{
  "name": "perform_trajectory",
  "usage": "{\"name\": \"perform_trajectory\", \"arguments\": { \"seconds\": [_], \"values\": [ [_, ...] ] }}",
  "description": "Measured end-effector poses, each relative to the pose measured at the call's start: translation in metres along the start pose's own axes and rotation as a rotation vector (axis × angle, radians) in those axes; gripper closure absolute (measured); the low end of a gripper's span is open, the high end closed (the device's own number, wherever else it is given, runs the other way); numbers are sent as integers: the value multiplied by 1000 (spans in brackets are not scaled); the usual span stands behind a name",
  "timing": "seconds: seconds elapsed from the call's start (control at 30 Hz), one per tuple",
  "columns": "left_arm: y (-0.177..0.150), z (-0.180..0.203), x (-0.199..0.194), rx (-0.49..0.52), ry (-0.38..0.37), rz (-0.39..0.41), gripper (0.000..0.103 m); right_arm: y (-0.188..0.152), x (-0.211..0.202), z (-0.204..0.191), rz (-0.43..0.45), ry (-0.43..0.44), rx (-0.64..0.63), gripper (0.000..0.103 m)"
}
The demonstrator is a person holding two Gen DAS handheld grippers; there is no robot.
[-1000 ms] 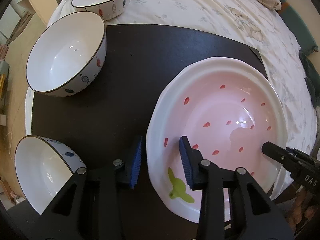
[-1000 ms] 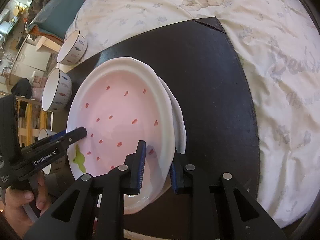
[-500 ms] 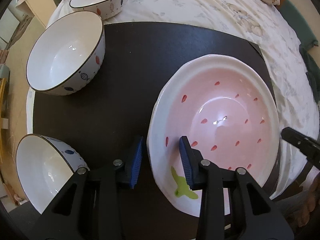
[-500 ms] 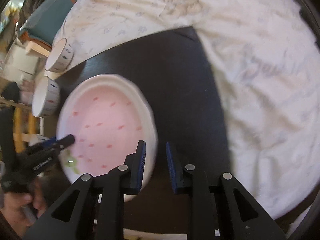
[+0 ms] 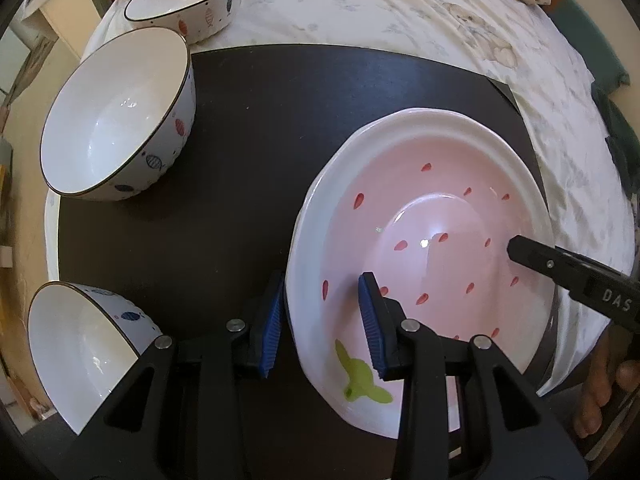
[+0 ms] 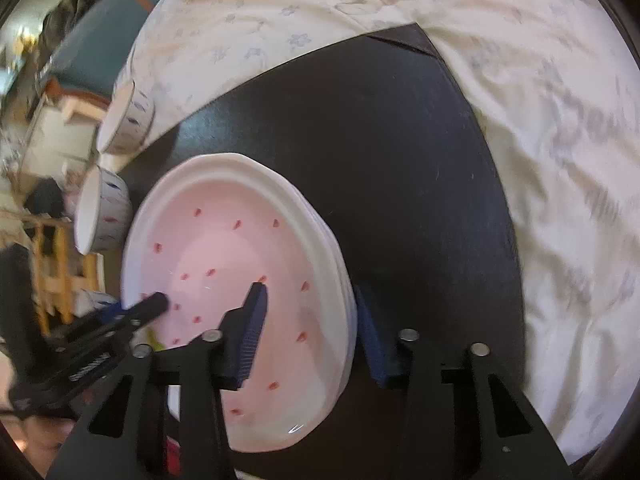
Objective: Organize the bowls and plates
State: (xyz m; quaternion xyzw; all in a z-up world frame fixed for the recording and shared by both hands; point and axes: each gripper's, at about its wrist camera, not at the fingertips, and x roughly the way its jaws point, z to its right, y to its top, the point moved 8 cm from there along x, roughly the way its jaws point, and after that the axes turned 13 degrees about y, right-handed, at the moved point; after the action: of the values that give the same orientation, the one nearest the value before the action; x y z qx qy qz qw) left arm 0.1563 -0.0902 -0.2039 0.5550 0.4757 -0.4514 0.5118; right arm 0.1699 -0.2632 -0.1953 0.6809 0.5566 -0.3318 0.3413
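A pink strawberry-pattern plate [image 5: 432,240] lies on top of a stack of white plates on the dark table [image 5: 280,128]. My left gripper [image 5: 322,320] is open, its jaws straddling the plate's near left rim. My right gripper [image 6: 310,336] is open, straddling the opposite rim of the stacked plates [image 6: 240,248]; one of its fingers [image 5: 532,254] shows over the plate in the left wrist view. Three white fish-pattern bowls stand at the left: a large one [image 5: 116,116], a far one [image 5: 188,0] and a near one [image 5: 80,348].
A cream floral cloth [image 5: 400,8] covers the surface beyond the dark table, also at the right in the right wrist view [image 6: 560,160]. Two of the bowls [image 6: 104,212] show at the left there. Furniture stands past the table edge.
My right gripper has opened and moved back onto the plates' rim, after briefly pulling away. The pink plate has settled onto the stack. My left gripper has stayed open around the rim.
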Motion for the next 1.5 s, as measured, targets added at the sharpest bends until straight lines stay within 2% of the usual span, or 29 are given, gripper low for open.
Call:
{"name": "perform_trajectory", "arguments": {
  "seconds": [0.1, 0.23, 0.33, 0.43, 0.63, 0.73, 0.8, 0.87, 1.03, 1.1, 1.2, 1.33, 1.43, 1.5],
  "values": [
    [0, -1, 0, -5, -1, -6, 73, 1, 3, -1, -5, -24, -32, 60],
    [0, -1, -3, 32, 62, 11, 73, -4, 6, -6, -16, -51, -87, 60],
    [0, -5, -4, 28, 73, 14, 73, -12, 6, -7, -32, -24, -73, 60],
    [1, -6, -4, 18, 65, 8, 73, -20, 7, -11, -41, -33, -88, 60],
    [-5, -5, -5, 27, 87, -2, 72, -18, 2, -5, -16, 0, -9, 61],
    [-7, -6, -11, 36, 84, 8, 64, -12, -4, -6, 21, -44, -26, 59],
    [-6, -8, -16, 26, 92, 24, 46, -10, -5, -9, 23, -42, -28, 59],
    [-6, -10, -20, 13, 93, 35, 38, -11, -3, -9, 16, -57, -32, 59],
    [-12, -10, -37, 27, 79, 86, 38, -15, -8, -11, 32, -58, -35, 59],
    [-13, -15, -44, 0, 81, 105, 38, -16, -16, -14, 54, -63, -53, 59],
    [-9, -20, -62, -62, 36, 150, 38, -16, -26, -20, 98, -39, -60, 58],
    [4, -25, -82, -59, 75, 212, 38, -15, -38, -27, 138, 3, -43, 58],
    [12, -28, -88, -48, 98, 224, 38, -11, -46, -33, 153, -38, -50, 57],
    [14, -31, -90, -35, 96, 219, 38, -9, -54, -39, 172, -27, -50, 56]
  ]
}}
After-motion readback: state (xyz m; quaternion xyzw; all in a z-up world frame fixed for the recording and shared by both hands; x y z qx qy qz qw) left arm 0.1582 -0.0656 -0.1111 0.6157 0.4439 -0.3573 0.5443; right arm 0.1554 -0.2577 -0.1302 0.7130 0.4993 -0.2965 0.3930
